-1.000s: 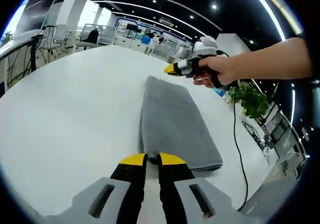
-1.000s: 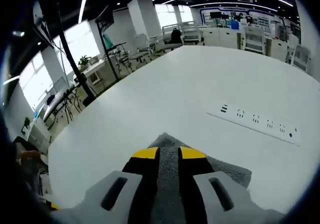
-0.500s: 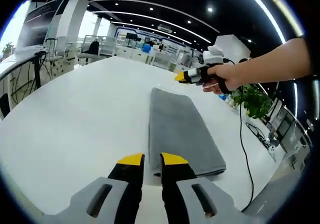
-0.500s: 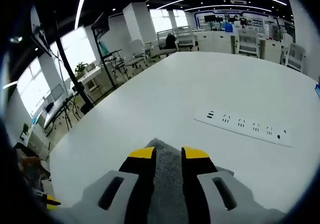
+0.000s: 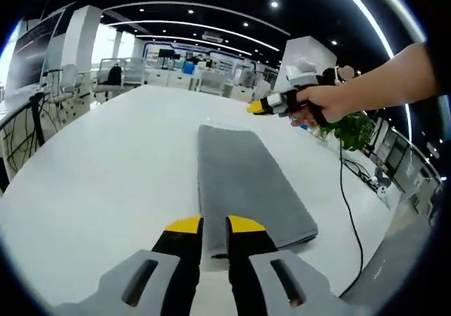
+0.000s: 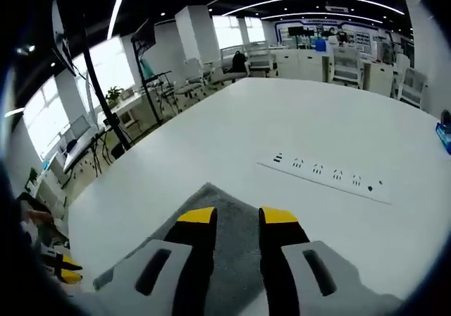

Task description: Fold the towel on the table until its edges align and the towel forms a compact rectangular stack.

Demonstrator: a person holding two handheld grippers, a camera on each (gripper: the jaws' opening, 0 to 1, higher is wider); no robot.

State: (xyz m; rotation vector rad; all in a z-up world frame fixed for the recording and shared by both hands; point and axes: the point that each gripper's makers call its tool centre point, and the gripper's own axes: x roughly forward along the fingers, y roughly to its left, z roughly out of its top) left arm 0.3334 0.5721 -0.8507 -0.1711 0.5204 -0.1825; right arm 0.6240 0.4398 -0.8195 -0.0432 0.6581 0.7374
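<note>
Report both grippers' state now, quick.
Left gripper: open, holding nothing, above the near end of the folded grey towel.
Right gripper: open, holding nothing, over the towel's far end.

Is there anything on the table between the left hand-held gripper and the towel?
Nothing visible. The left hand-held gripper hovers at the near end of the folded gray towel, with no object between them on the white table.
</note>
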